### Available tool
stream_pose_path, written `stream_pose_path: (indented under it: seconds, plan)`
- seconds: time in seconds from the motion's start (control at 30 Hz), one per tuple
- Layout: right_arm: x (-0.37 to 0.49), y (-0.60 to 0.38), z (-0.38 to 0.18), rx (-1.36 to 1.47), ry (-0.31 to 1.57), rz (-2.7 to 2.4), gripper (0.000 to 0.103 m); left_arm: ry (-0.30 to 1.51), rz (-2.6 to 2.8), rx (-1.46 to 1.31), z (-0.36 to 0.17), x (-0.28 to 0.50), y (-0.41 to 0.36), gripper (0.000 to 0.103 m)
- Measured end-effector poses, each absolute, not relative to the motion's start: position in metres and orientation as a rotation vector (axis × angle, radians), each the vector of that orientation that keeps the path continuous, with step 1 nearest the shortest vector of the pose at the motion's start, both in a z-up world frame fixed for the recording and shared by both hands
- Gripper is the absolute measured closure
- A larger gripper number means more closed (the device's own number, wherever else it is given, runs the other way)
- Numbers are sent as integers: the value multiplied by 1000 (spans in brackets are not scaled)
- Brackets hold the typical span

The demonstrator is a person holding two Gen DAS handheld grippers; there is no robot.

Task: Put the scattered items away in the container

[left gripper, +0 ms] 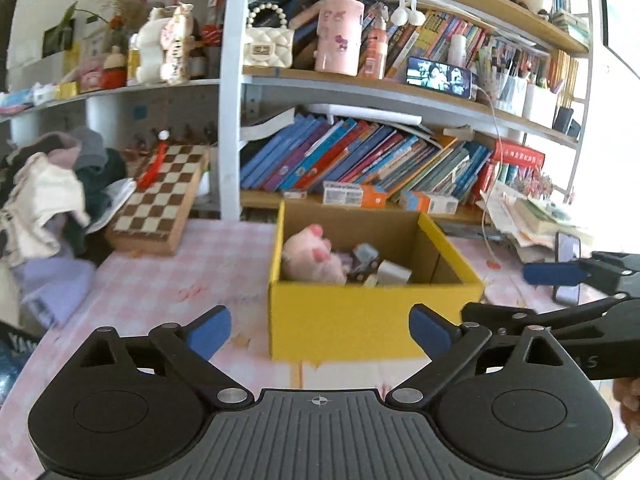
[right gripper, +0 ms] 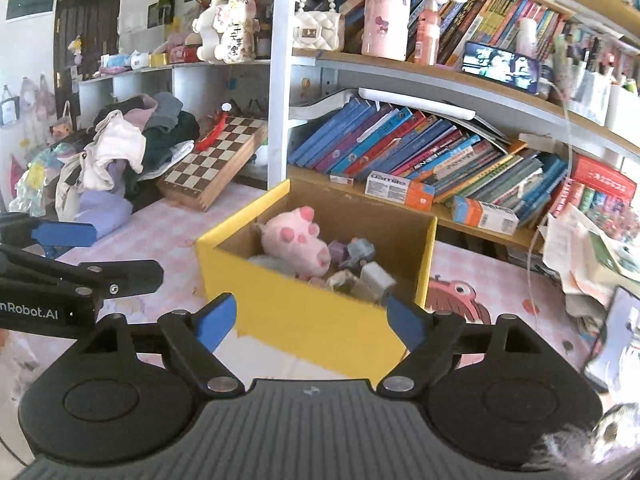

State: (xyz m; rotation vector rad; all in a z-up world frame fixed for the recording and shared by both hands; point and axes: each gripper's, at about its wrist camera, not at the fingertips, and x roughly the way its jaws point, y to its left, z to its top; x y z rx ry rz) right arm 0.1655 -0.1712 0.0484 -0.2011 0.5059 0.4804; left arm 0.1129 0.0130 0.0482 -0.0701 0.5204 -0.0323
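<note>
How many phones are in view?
2. One phone lies sideways on the middle shelf with its screen playing; another phone stands on the table right of the box. Clutter may hide more.

Pink checked table (left gripper: 168, 280) bearing yellow box (left gripper: 360, 320), chessboard (left gripper: 160, 200), clothes heap (left gripper: 48, 200).

A lived-in home room, likely a child's study corner. Across the upper frame, shelves (left gripper: 360, 80) hold rows of children's books (left gripper: 360, 156), a pink cup (left gripper: 339, 36), a pearl-handled purse (left gripper: 267, 42) and plush toys. At the left lie a heap of clothes (left gripper: 52, 184) and a chessboard (left gripper: 162, 196), on a pink checked tablecloth (left gripper: 168, 280).
</note>
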Motion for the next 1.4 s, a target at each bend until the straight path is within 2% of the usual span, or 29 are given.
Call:
stream_pose_path:
  seconds: [0.37,0.57,0.87,1.4]
  plan:
    - [84,-182,12,-166,580,375,18,570,-17,13,25,47,8,5]
    - [55,-176,2,-201,593,372,13,572,-8,-6,20,27,6,5]
    - [39,-185,-11,-166,672,327,7,656,-13,13,1,5,-10,4]
    - [23,-188,-18,-173,708,326,6,708,3,10,-7,-10,-12,1]
